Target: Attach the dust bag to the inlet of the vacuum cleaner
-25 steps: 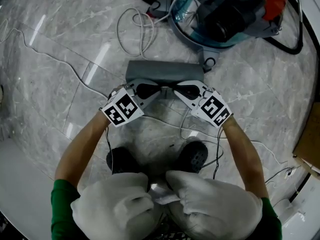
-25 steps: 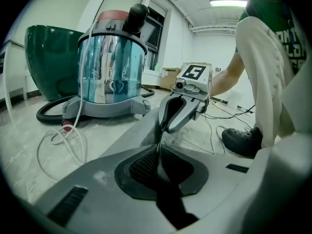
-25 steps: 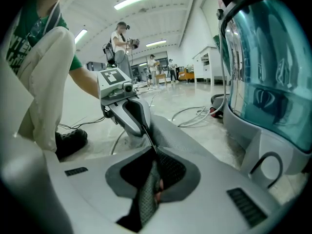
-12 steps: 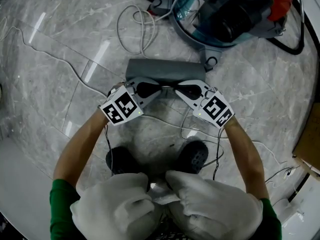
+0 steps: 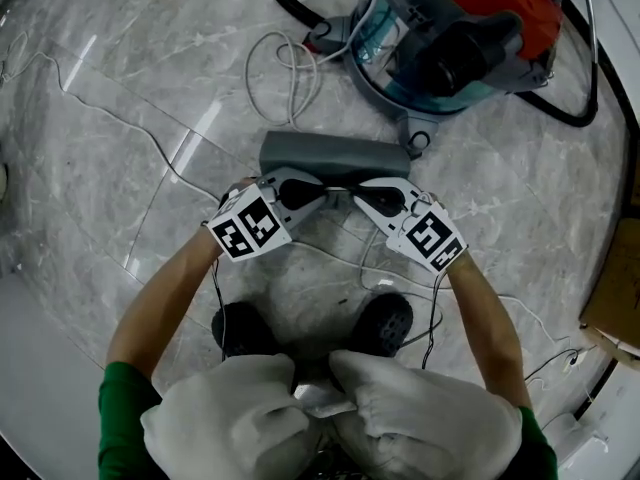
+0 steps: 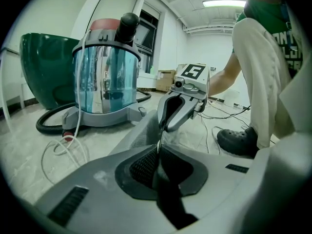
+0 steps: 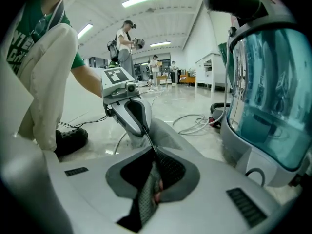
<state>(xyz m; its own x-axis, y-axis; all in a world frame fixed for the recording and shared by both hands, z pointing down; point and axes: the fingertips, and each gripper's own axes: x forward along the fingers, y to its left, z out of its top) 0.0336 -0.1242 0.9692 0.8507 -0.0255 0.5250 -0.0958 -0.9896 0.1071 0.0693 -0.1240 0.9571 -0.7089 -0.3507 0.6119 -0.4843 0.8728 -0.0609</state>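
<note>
From above, I see the dust bag (image 5: 335, 153) as a grey strip lying across the marble floor (image 5: 120, 88). It is near the vacuum cleaner (image 5: 460, 38) but not touching it, just short of the caster at the machine's base. My left gripper (image 5: 322, 190) and my right gripper (image 5: 356, 190) meet nose to nose at the bag's near edge, though from up there I cannot make out how the jaws stand.

The left gripper view settles it for that side. My jaws are clenched on a thin edge of the bag, with the other gripper facing me across it and the blue canister standing off to the left in front of a dark green tub (image 6: 46, 67).

The right gripper view shows the same pinch on my right side, with mesh fabric squeezed between the pads. Only that view shows the other people (image 7: 127, 48) standing far down the hall. Only the head view shows the white cable (image 5: 285, 73) looped beside the machine, and my shoes (image 5: 385, 318).
</note>
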